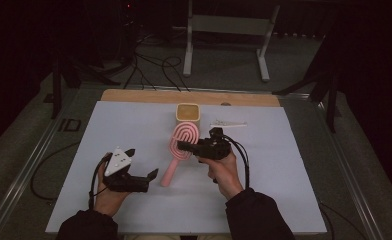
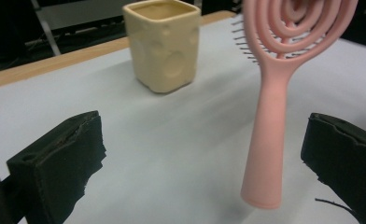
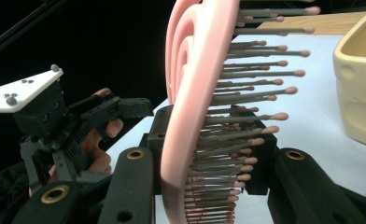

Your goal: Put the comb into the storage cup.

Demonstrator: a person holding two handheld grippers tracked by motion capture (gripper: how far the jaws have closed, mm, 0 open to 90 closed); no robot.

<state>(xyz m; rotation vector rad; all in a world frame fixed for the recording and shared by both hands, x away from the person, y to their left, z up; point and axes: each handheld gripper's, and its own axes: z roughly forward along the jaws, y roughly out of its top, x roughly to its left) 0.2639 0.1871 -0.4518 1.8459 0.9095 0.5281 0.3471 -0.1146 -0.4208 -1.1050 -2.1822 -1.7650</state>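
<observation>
A pink spiral hairbrush (image 1: pixel 180 145) is held by its head in my right gripper (image 1: pixel 185 146), which is shut on it. In the right gripper view the brush (image 3: pixel 190 116) stands edge-on between the jaws, bristles pointing toward the cream cup (image 3: pixel 361 79). Its handle (image 2: pixel 270 130) slants down to just over the white sheet, ending between the jaws of my left gripper (image 2: pixel 204 154). That gripper (image 1: pixel 143 162) is open and touches nothing. The cream square cup (image 1: pixel 187 113) stands upright just beyond the brush head.
A small thin whitish object (image 1: pixel 229 124) lies right of the cup. The white sheet (image 1: pixel 284 190) covers a wooden table (image 1: pixel 134 95). Behind the table, a metal stand (image 1: pixel 224 30) and cables (image 1: pixel 149 70) are on the floor.
</observation>
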